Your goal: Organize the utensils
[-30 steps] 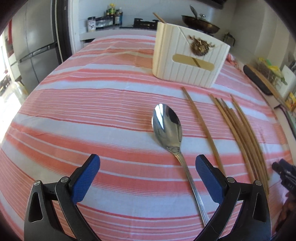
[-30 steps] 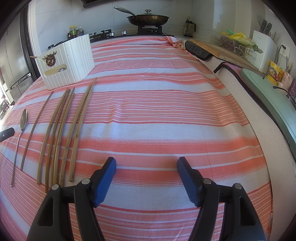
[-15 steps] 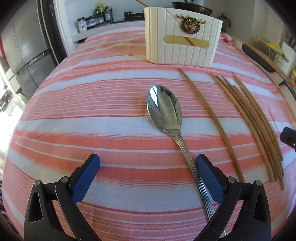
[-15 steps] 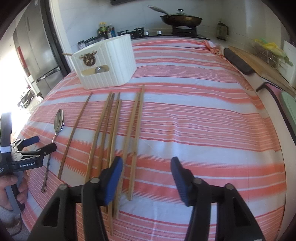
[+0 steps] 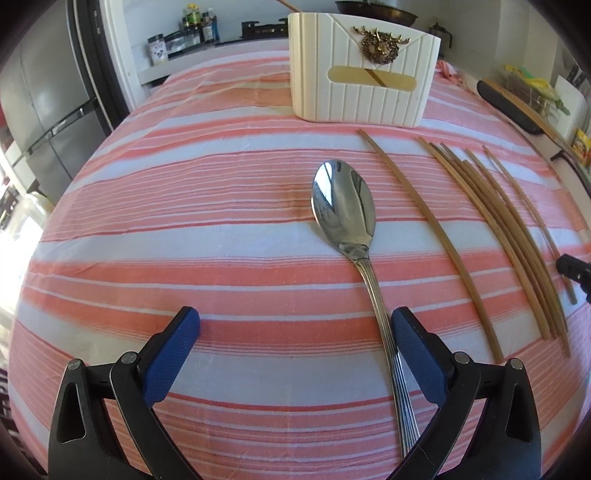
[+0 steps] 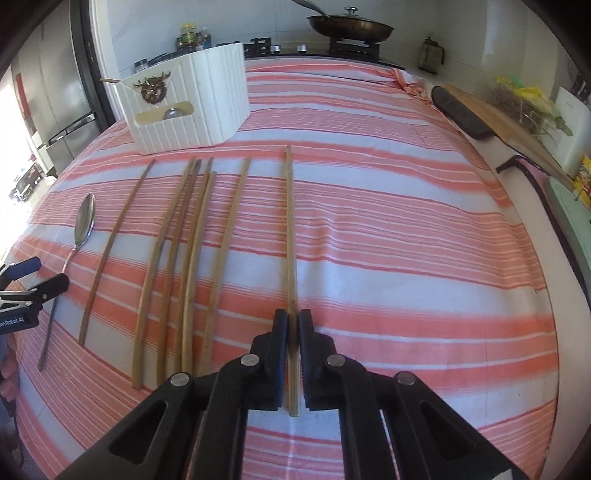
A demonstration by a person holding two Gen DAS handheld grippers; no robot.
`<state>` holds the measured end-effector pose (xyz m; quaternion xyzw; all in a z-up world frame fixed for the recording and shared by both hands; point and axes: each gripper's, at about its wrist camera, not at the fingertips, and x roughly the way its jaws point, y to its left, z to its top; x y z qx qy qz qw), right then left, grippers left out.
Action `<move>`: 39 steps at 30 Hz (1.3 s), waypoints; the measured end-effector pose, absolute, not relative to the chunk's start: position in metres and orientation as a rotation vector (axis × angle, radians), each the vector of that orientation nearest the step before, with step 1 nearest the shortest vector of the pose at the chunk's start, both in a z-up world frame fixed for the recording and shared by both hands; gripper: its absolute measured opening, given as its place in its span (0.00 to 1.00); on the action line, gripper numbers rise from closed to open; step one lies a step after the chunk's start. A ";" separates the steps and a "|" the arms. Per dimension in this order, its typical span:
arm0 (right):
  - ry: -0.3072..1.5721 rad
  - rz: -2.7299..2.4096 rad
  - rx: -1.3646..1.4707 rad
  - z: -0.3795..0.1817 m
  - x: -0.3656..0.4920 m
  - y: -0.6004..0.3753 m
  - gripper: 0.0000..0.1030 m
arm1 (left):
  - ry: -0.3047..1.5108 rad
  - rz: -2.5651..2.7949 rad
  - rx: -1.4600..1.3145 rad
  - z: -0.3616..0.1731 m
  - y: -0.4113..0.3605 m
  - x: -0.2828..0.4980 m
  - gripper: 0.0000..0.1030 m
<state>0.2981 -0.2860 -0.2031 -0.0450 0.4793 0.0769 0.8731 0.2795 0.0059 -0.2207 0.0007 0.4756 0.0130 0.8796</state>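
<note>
My right gripper (image 6: 293,319) is shut on a wooden chopstick (image 6: 290,229) that points ahead over the striped cloth. Several more chopsticks (image 6: 192,251) lie in a row to its left. A metal spoon (image 5: 345,210) lies on the cloth with its handle running between my left gripper's fingers, close to the right one. My left gripper (image 5: 295,328) is open and low over the handle. The white utensil holder (image 5: 364,92) stands at the far end; it also shows in the right wrist view (image 6: 188,107), holding a spoon and a stick.
The striped tablecloth (image 6: 406,221) covers the counter. A stove with a pan (image 6: 351,26) stands behind. A black-edged board (image 6: 461,110) and a drying rack lie along the right edge. A fridge (image 5: 48,110) stands at left.
My right gripper has closed on one chopstick and shifted it right of the row. My left gripper has moved closer to the spoon handle.
</note>
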 end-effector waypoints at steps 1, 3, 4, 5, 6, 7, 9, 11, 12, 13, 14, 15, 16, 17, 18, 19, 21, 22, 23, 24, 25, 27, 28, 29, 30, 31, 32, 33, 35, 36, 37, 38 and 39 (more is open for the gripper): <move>1.000 0.139 -0.091 -0.203 0.293 -0.291 0.06 | 0.994 0.026 0.003 -0.221 0.008 0.278 1.00; 0.996 0.095 -0.093 -0.202 0.280 -0.303 0.06 | 0.998 0.023 0.005 -0.220 0.013 0.277 1.00; 0.996 0.075 -0.096 -0.202 0.274 -0.309 0.06 | 0.998 0.022 0.006 -0.221 0.015 0.275 1.00; 0.995 0.060 -0.096 -0.201 0.268 -0.315 0.06 | 0.998 0.018 0.007 -0.221 0.018 0.274 1.00; 0.998 0.053 -0.091 -0.201 0.263 -0.321 0.06 | 0.999 0.014 0.004 -0.221 0.022 0.274 1.00; 0.999 0.052 -0.085 -0.201 0.260 -0.326 0.06 | 1.002 0.009 -0.001 -0.221 0.025 0.273 1.00; 1.005 0.047 -0.083 -0.200 0.253 -0.333 0.06 | 1.007 0.003 0.000 -0.220 0.031 0.272 1.00; 1.012 0.056 -0.080 -0.199 0.250 -0.337 0.07 | 1.013 -0.009 0.007 -0.220 0.035 0.272 1.00; 1.014 0.061 -0.078 -0.199 0.250 -0.338 0.07 | 1.015 -0.012 0.012 -0.219 0.036 0.272 1.00; 1.015 0.067 -0.077 -0.199 0.250 -0.338 0.07 | 1.016 -0.014 0.015 -0.219 0.038 0.272 1.00; 1.019 0.070 -0.080 -0.199 0.251 -0.337 0.07 | 1.018 -0.016 0.016 -0.219 0.040 0.272 1.00; 1.021 0.075 -0.085 -0.199 0.252 -0.337 0.07 | 1.019 -0.018 0.016 -0.219 0.041 0.271 1.00; 1.022 0.079 -0.090 -0.199 0.253 -0.336 0.08 | 1.020 -0.020 0.017 -0.219 0.042 0.271 1.00; 1.027 0.086 -0.093 -0.199 0.254 -0.335 0.10 | 1.022 -0.021 0.018 -0.219 0.043 0.271 1.00; 1.035 0.100 -0.090 -0.199 0.255 -0.335 0.17 | 1.025 -0.023 0.020 -0.219 0.044 0.272 1.00; 1.046 0.122 -0.081 -0.199 0.257 -0.336 0.22 | 1.028 -0.021 0.024 -0.219 0.045 0.272 1.00; 1.073 0.170 -0.072 -0.198 0.260 -0.336 0.33 | 1.037 -0.019 0.033 -0.218 0.048 0.272 1.00; 1.085 0.185 -0.084 -0.197 0.261 -0.336 0.33 | 1.041 -0.016 0.041 -0.217 0.049 0.273 1.00; 1.097 0.198 -0.102 -0.197 0.262 -0.335 0.33 | 1.043 -0.013 0.050 -0.217 0.050 0.274 1.00; 1.108 0.212 -0.118 -0.198 0.263 -0.335 0.33 | 1.046 -0.010 0.057 -0.216 0.051 0.275 1.00; 1.119 0.226 -0.126 -0.198 0.264 -0.336 0.33 | 1.050 -0.012 0.059 -0.217 0.052 0.277 1.00; 1.148 0.251 -0.129 -0.197 0.270 -0.338 0.33 | 1.066 -0.027 0.059 -0.217 0.053 0.281 0.99; 1.164 0.263 -0.129 -0.197 0.274 -0.339 0.33 | 1.072 -0.044 0.063 -0.216 0.051 0.283 0.99; 1.179 0.274 -0.126 -0.197 0.278 -0.340 0.34 | 1.081 -0.075 0.073 -0.216 0.046 0.286 0.99; 1.195 0.288 -0.121 -0.197 0.283 -0.340 0.34 | 1.092 -0.115 0.087 -0.216 0.040 0.288 0.99; 1.211 0.303 -0.115 -0.197 0.289 -0.341 0.34 | 1.106 -0.158 0.110 -0.217 0.033 0.291 1.00; 1.224 0.316 -0.108 -0.197 0.294 -0.342 0.34 | 1.111 -0.192 0.141 -0.217 0.026 0.294 0.99; 1.238 0.325 -0.100 -0.197 0.300 -0.343 0.34 | 1.110 -0.215 0.172 -0.216 0.020 0.298 0.99; 1.257 0.335 -0.099 -0.198 0.315 -0.343 0.34 | 1.111 -0.239 0.232 -0.214 0.009 0.306 1.00; 1.262 0.337 -0.103 -0.199 0.323 -0.342 0.34 | 1.110 -0.248 0.255 -0.213 0.005 0.311 0.99; 1.266 0.338 -0.107 -0.200 0.331 -0.341 0.34 | 1.109 -0.257 0.278 -0.212 0.001 0.316 0.99; 1.270 0.339 -0.110 -0.200 0.340 -0.339 0.34 | 1.110 -0.265 0.297 -0.212 -0.003 0.321 0.99; 1.271 0.339 -0.113 -0.201 0.349 -0.337 0.34 | 1.112 -0.276 0.307 -0.212 -0.006 0.326 1.00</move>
